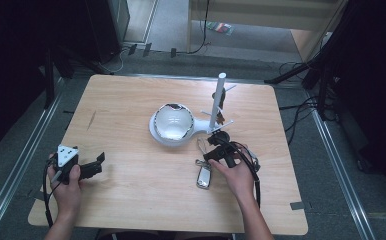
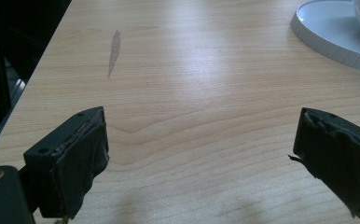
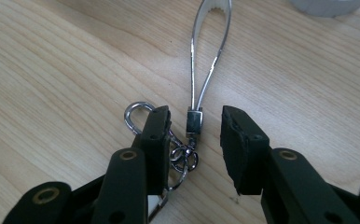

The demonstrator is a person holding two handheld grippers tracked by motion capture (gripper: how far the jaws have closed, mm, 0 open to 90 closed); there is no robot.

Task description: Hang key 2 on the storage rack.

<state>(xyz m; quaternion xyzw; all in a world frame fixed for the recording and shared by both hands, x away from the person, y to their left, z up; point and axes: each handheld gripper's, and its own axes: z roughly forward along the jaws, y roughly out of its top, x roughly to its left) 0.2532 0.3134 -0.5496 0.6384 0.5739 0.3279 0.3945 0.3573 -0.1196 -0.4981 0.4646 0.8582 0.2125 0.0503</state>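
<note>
Right gripper [image 3: 194, 135] low over the silver metal keychain loop [image 3: 210, 51], jaws partly open astride its small square clasp [image 3: 194, 122], gripping nothing; left gripper [image 2: 201, 163] wide open, empty; no legible writing.

Overhead light glares pale across my worktop [image 2: 206, 70], my surroundings fall dark, and my near fingers [image 2: 75, 154] blur softly.

Bare forearms; black tools [image 1: 88, 169] with tape-wrapped, seemingly frayed pads [image 2: 82, 158], brass-ringed screw holes, black cables.
</note>
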